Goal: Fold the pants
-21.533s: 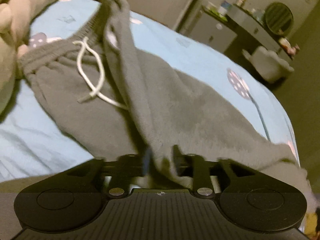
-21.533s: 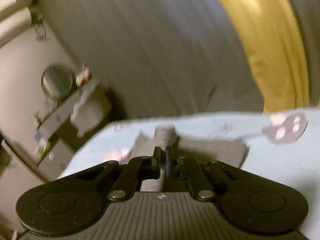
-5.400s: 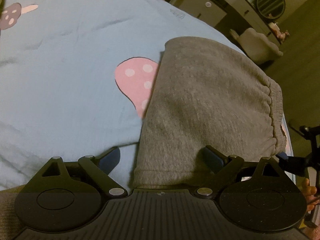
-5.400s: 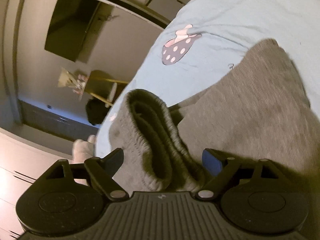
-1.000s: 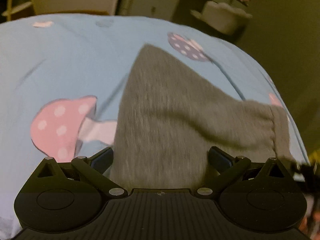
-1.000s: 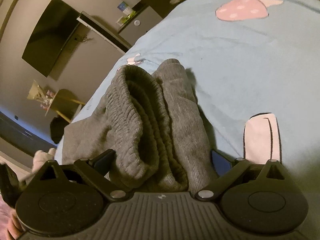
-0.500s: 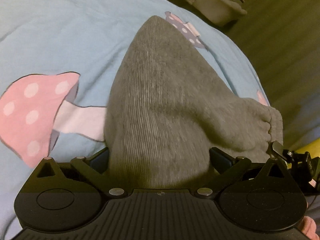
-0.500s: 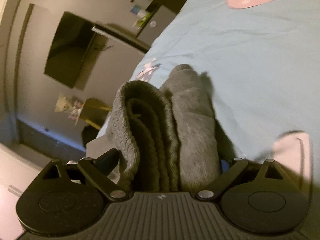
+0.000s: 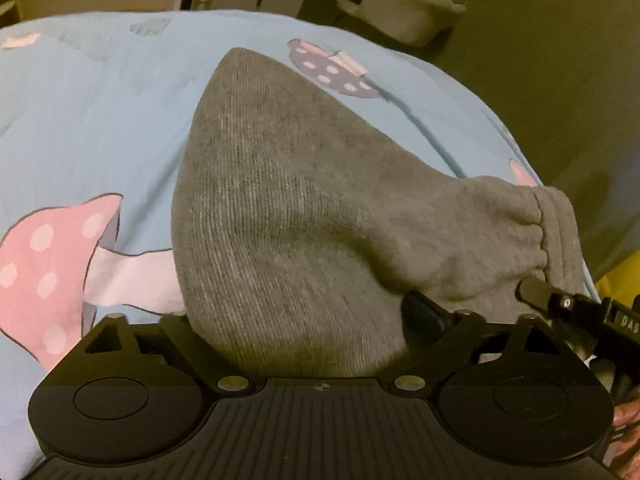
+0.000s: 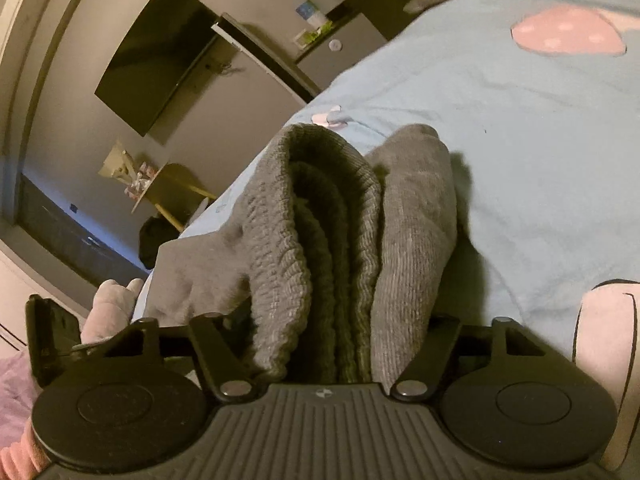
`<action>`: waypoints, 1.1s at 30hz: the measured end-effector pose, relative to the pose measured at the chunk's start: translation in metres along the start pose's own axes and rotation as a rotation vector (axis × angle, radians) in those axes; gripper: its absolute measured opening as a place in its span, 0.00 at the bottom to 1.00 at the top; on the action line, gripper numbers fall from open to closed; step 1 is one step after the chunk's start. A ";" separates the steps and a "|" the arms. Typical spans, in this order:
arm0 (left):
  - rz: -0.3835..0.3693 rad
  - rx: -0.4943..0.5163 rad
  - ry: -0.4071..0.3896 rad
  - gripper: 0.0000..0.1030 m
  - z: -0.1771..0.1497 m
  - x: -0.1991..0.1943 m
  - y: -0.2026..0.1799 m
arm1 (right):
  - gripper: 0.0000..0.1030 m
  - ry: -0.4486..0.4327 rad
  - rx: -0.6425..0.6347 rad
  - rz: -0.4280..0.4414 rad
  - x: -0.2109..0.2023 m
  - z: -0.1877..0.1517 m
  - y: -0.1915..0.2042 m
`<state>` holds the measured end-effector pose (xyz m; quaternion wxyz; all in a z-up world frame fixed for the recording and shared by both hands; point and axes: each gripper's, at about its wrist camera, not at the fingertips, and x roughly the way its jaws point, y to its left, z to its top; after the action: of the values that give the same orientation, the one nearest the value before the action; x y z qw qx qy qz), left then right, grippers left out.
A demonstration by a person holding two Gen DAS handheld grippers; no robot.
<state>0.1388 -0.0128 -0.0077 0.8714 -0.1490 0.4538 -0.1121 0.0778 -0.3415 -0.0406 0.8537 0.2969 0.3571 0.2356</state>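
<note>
Folded grey pants [image 9: 304, 208] lie on a light-blue bedsheet [image 9: 100, 112] printed with mushrooms. My left gripper [image 9: 300, 316] straddles the near end of the fold. Its jaws are closing, and its right finger [image 9: 424, 312] dents the cloth while the left one is hidden under it. In the right wrist view the stacked layers and ribbed waistband [image 10: 336, 240] stand on edge between the jaws of my right gripper [image 10: 340, 320]. These jaws are closing too and squeeze the bundle, which covers the fingers. The right gripper's tip [image 9: 568, 308] touches the cuff end.
The bed's edge drops off just right of the pants, with dark floor [image 9: 540, 60] and a pale seat [image 9: 404, 4] beyond. A wall screen [image 10: 160, 60], cabinet [image 10: 344, 40] and small table [image 10: 168, 188] stand past the bed. A plush toy [image 10: 112, 304] lies near the left gripper's body [image 10: 52, 332].
Both pairs of jaws have narrowed onto the folded pants. The left view has come lower and closer to the cloth. The right view has rolled and the bundle between its jaws looks tighter.
</note>
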 end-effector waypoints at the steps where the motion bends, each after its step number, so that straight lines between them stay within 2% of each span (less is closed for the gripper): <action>1: -0.005 -0.006 -0.003 0.85 -0.001 -0.002 0.001 | 0.63 -0.004 -0.010 -0.010 -0.002 -0.001 0.004; 3: -0.004 -0.028 -0.009 0.77 -0.008 -0.004 0.002 | 0.62 -0.007 -0.010 -0.027 -0.005 -0.001 0.012; 6: 0.001 -0.008 -0.026 0.65 -0.008 -0.016 0.000 | 0.60 -0.005 -0.015 -0.043 -0.010 0.003 0.025; 11: -0.010 -0.019 -0.036 0.52 -0.012 -0.035 -0.001 | 0.58 -0.008 -0.091 -0.039 -0.019 0.009 0.053; 16: -0.062 -0.054 -0.054 0.45 0.002 -0.047 -0.003 | 0.56 -0.001 -0.149 -0.033 -0.017 0.029 0.084; 21: -0.035 -0.039 -0.112 0.41 0.023 -0.059 -0.011 | 0.54 -0.018 -0.231 -0.049 -0.001 0.053 0.115; 24: -0.001 -0.033 -0.166 0.42 0.039 -0.069 -0.011 | 0.55 -0.044 -0.248 -0.042 0.009 0.074 0.131; 25: 0.020 -0.038 -0.178 0.45 0.044 -0.071 -0.010 | 0.60 -0.048 -0.247 -0.044 0.013 0.081 0.134; 26: 0.038 -0.052 -0.184 0.56 0.047 -0.073 -0.008 | 0.66 -0.052 -0.239 -0.056 0.018 0.088 0.137; 27: 0.070 -0.081 -0.187 0.64 0.051 -0.074 -0.003 | 0.82 -0.060 -0.236 -0.107 0.022 0.095 0.139; 28: 0.092 -0.099 -0.180 0.66 0.051 -0.075 0.001 | 0.86 -0.072 -0.250 -0.173 0.024 0.098 0.141; 29: 0.116 -0.114 -0.167 0.72 0.050 -0.075 0.006 | 0.86 -0.094 -0.282 -0.254 0.024 0.099 0.143; 30: 0.147 -0.125 -0.152 0.74 0.045 -0.075 0.008 | 0.89 -0.119 -0.319 -0.293 0.021 0.097 0.145; 31: 0.188 -0.127 -0.142 0.74 0.040 -0.074 0.011 | 0.95 -0.132 -0.344 -0.307 0.019 0.092 0.146; 33: 0.234 -0.080 -0.146 0.76 0.024 -0.075 0.011 | 0.96 -0.119 -0.365 -0.295 0.014 0.076 0.144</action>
<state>0.1167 0.0265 0.0581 0.9026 -0.1373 0.4076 0.0196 0.1163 -0.2557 0.0928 0.9379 0.0958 0.2973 0.1508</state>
